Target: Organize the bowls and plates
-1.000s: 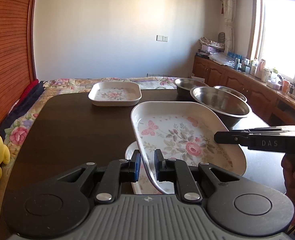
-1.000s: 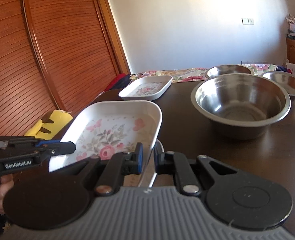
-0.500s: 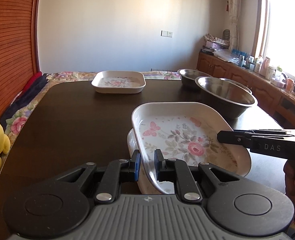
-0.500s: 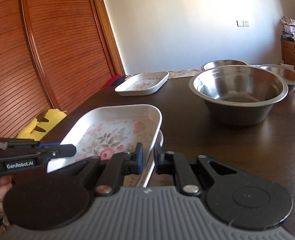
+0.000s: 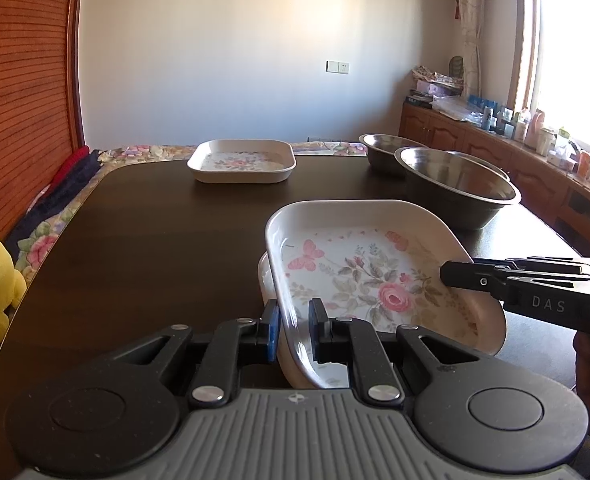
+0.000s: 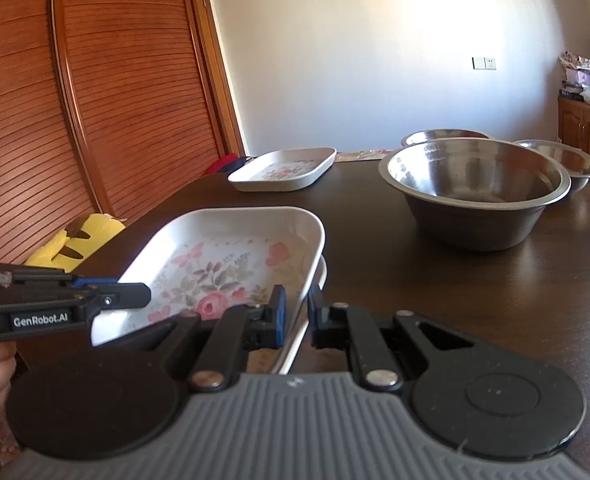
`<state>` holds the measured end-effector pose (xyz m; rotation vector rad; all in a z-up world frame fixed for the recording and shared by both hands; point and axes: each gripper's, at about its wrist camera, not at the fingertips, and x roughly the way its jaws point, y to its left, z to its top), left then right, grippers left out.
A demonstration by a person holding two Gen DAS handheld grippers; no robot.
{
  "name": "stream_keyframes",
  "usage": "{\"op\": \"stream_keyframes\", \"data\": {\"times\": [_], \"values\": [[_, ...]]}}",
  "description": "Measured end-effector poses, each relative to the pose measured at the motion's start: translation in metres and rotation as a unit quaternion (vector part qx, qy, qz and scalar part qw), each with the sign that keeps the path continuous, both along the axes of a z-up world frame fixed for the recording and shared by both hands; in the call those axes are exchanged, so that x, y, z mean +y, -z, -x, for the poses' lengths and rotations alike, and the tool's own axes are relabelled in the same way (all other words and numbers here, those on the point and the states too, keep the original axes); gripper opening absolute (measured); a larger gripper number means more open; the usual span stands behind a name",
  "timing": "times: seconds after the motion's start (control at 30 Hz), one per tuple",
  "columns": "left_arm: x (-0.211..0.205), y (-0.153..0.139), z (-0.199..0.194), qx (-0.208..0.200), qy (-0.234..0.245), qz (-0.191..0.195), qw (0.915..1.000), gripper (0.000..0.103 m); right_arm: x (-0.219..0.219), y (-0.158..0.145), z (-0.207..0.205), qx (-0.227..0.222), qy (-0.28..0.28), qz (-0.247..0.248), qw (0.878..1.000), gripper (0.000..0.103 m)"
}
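1. Wide open stretch of dark desk [image 5: 143, 240] on the left side, nothing standing between the near edge and the far end.
2. Far end is taken: a floral plate [image 5: 242, 161] sits there flat.
3. Right side is crowded. A big steel bowl [image 6: 475, 190] blocks it, with two smaller steel bowls [image 6: 443, 136] close behind.
4. Between the big bowl and the near floral plate [image 5: 375, 276] there's a bare lane of desk.
5. Near front is jammed: both tongs [image 5: 294, 322] [image 6: 295, 314] straddle that tilted plate's opposite rims, another plate [image 5: 265, 280] directly under it.
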<state>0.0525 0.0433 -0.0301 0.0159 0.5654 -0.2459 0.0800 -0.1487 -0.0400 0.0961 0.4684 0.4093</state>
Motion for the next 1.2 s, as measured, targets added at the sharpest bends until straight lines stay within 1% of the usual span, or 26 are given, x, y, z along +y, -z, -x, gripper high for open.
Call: {"op": "stream_keyframes", "data": {"times": [0.27,0.6,0.73,0.8,0.9,0.97,1.1,1.2], "values": [[-0.006,0.004,0.003,-0.012,-0.008,-0.026,0.9996,0.017,0.002,0.003,0.001,-0.008,0.006,0.011,1.0,0.015],[-0.002,0.008,0.002,-0.007,-0.011,-0.015,0.9998,0.019,0.002,0.006,0.002,-0.009,0.006,0.008,1.0,0.016],[0.0,0.011,0.0,0.0,-0.011,-0.006,0.9999,0.024,0.002,0.007,0.002,-0.01,0.007,0.005,1.0,0.016],[0.001,0.012,0.0,0.002,-0.012,-0.006,0.9999,0.024,0.002,0.007,0.003,-0.01,0.007,0.003,1.0,0.016],[0.002,0.011,0.0,0.002,-0.014,-0.003,0.9999,0.03,0.001,0.006,0.003,-0.01,0.008,0.0,1.0,0.016],[0.003,0.01,0.001,0.0,-0.016,-0.001,0.9999,0.037,0.001,0.004,0.005,-0.014,0.009,0.0,1.0,0.016],[0.007,0.005,0.002,-0.006,-0.017,0.006,0.9998,0.043,0.001,-0.001,0.009,-0.023,0.01,-0.001,1.0,0.016],[0.009,0.001,0.002,-0.011,-0.018,0.009,0.9997,0.049,0.0,-0.005,0.011,-0.027,0.011,-0.003,1.0,0.02]]}}
